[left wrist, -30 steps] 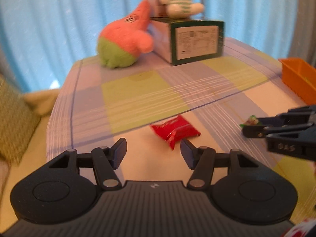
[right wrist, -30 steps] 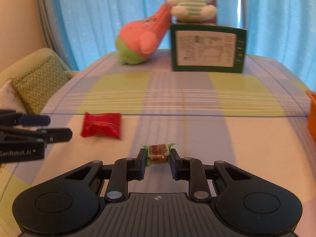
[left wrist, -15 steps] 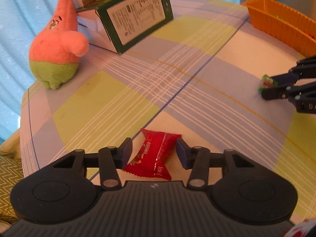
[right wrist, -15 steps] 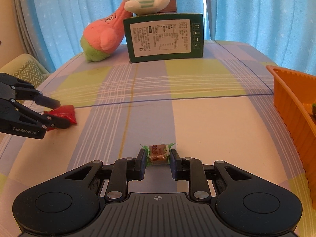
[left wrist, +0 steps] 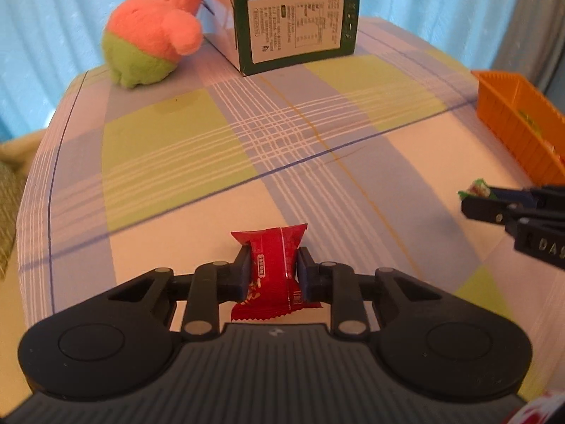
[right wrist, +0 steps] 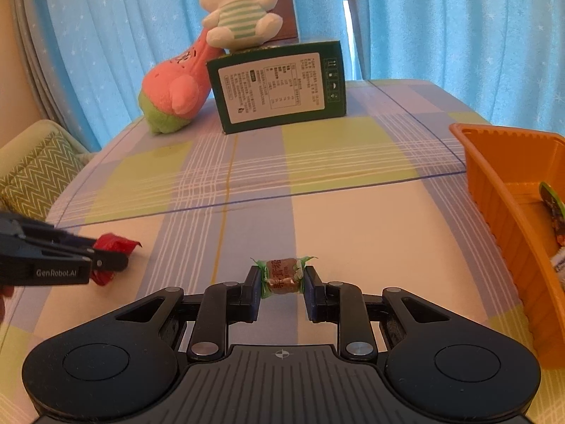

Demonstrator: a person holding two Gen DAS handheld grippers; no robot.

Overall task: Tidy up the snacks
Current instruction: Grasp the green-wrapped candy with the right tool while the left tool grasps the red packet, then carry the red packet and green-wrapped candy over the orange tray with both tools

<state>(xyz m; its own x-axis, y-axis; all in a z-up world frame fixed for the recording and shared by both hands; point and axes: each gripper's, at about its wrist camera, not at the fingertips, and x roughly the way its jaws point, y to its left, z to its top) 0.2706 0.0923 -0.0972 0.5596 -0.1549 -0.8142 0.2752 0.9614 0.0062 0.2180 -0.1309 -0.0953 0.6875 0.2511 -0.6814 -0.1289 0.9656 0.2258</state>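
A table under a checked cloth (right wrist: pixel 317 162) of lilac, lime and cream squares fills both views, with pale blue curtains (right wrist: pixel 441 17) across the top of each frame. At upper centre a dark green box (right wrist: pixel 279 88) stands on the cloth, a pink and green star plush (right wrist: pixel 173 95) leaning at its left. Only the right wrist view shows the whole white bear plush (right wrist: pixel 236 10) sitting on the box, a zigzag-patterned cushion (right wrist: pixel 31 180) at the left edge, and the inside of the orange tray (right wrist: pixel 494 190) at the right, where wrapped snacks lie. The left gripper (left wrist: pixel 273 272), whose jaws have just been closing, pinches the red snack packet (left wrist: pixel 275 261) at lower centre of its view. The right gripper (right wrist: pixel 282 282) pinches a green-wrapped candy (right wrist: pixel 282 275) at lower centre, left of the tray.
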